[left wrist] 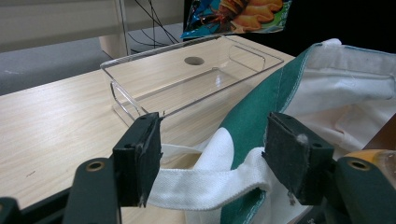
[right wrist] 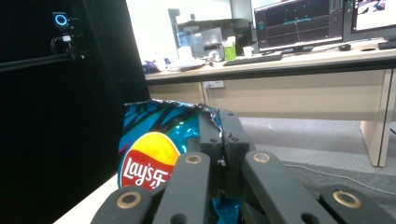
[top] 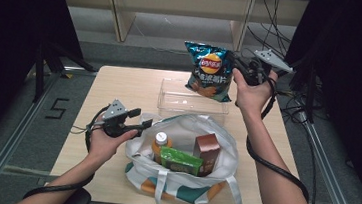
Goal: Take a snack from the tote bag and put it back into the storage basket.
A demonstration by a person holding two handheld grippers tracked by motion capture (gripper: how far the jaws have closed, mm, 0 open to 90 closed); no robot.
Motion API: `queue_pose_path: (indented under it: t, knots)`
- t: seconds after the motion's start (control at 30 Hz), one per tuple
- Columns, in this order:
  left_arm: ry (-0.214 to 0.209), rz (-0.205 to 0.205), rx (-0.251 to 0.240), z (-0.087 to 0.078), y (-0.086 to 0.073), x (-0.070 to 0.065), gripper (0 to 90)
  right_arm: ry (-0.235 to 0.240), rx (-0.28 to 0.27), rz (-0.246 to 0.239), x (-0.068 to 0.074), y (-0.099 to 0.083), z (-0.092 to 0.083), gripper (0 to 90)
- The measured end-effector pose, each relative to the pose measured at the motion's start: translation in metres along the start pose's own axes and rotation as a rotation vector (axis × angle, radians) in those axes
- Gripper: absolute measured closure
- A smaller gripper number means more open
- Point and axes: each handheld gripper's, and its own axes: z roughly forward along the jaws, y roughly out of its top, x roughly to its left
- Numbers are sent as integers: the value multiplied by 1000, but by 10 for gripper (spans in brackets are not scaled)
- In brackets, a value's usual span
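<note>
Glossy crinkled chip bag (top: 209, 70) pinched in right fingers (right wrist: 219, 135), left fingers (left wrist: 135, 154) apart astride woven strap (left wrist: 205, 183)

Even overhead light brightens the table (top: 120, 83) against black surroundings; all pictures are soft and slightly blurred.

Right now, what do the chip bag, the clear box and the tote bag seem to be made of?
Chip bag: glossy plastic film or foil, crinkled and shiny.
Clear box: hard transparent plastic; the table shows through.
Tote bag: white and green woven cloth, probably canvas, soft and folded.
</note>
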Motion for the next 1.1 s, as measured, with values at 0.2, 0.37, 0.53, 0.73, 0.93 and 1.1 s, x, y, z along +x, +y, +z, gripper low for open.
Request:
queue_pose_path:
  t: [0.2,0.37,0.53,0.73,0.93,1.1]
  knots:
    - [0,-1,1,0,0,0,359,2,6,7,-1,-3,3,900]
    - [3,0,3,0,0,0,359,0,15,0,-3,-5,5,900]
    - [3,0,4,0,0,0,359,2,16,0,-3,-7,8,900]
    - [4,-3,4,0,0,0,359,-5,32,12,-3,-11,11,900]
    - [1,-6,-2,0,0,0,359,-7,47,33,-2,-15,14,900]
    - [1,-3,0,0,0,0,359,-4,45,8,-5,-18,15,900]
